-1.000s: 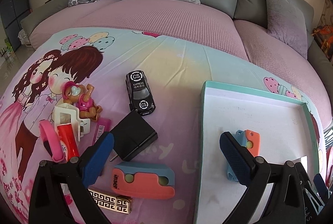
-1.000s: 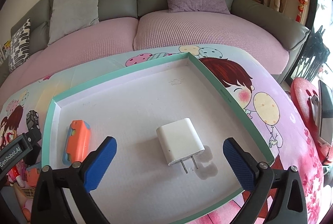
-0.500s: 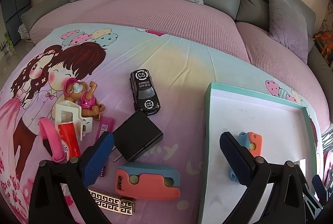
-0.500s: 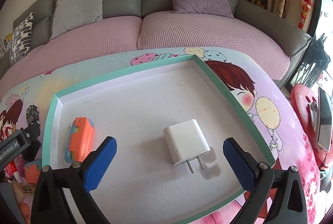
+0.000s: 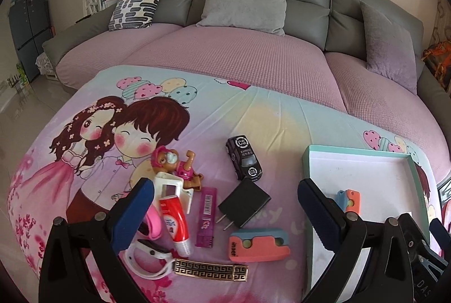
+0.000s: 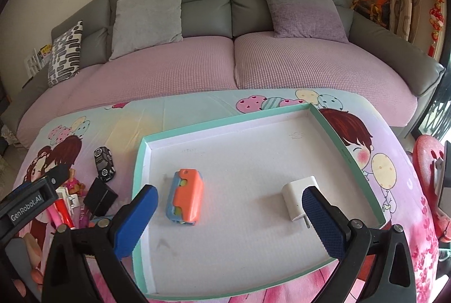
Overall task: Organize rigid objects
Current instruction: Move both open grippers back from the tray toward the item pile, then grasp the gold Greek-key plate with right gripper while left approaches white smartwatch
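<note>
A cartoon-printed cloth (image 5: 253, 117) of smooth fabric covers the bench, with a grey sofa (image 5: 253, 1) and its knitted pink seat cover beyond. At the far left of the clutter lies a glossy pink band (image 5: 153, 222) beside a white plastic holder (image 5: 172, 186) and a red squeeze tube (image 5: 173, 221). Just behind them sits a small brown and pink toy figure (image 5: 176, 165). Right of the tube is a flat purple packet (image 5: 207, 218), and nearest the camera a long gold bar with a key pattern (image 5: 210, 269). The left gripper (image 5: 222, 215) hangs above this pile, its textured blue pads spread wide, holding nothing. Between its fingers lie a boxy black charger (image 5: 243, 203) with two metal prongs, a rounded black toy car (image 5: 243, 157) farther back, and a coral and blue block (image 5: 258, 243) nearer. To the right stands a shallow rectangular tray (image 6: 225, 125) with teal rim and white matte floor. Inside it, toward the left, rests an orange and blue case (image 6: 186, 196); toward the right, a smooth white charger (image 6: 297, 200). The right gripper (image 6: 229, 218) hovers over the tray's near half, also spread wide and empty.
</note>
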A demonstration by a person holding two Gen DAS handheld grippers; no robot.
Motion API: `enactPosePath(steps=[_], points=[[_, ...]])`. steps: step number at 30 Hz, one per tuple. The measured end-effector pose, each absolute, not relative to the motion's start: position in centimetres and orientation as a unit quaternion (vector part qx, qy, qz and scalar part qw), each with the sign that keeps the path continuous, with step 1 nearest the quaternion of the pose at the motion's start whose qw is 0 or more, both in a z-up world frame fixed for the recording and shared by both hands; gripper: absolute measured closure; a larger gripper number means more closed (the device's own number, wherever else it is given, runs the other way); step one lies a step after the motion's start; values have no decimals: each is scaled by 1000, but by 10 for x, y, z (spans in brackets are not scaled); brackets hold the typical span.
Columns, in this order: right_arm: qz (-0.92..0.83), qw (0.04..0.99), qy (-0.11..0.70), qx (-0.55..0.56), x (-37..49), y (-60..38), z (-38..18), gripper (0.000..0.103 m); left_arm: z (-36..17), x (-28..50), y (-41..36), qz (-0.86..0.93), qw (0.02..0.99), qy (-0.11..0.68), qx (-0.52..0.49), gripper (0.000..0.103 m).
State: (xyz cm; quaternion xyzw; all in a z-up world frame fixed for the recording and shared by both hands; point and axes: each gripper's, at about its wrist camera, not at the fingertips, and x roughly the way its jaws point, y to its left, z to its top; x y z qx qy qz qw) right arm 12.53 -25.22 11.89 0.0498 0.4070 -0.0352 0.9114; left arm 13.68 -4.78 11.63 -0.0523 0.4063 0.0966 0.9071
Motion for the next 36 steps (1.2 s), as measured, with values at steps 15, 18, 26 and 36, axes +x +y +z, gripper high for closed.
enactPosePath(steps=[15, 18, 26, 36], points=[[60, 903, 426, 8, 128, -172, 110, 0, 114, 102, 44, 163, 886, 422, -97, 1], [67, 899, 432, 8, 129, -164, 106, 0, 111, 95, 61, 175, 881, 425, -111, 1], [112, 878, 465, 6, 129, -130, 84, 0, 85, 81, 85, 178, 862, 457, -127, 1], [154, 850, 502, -36, 115, -81, 53, 0, 48, 67, 100, 162, 840, 495, -150, 1]])
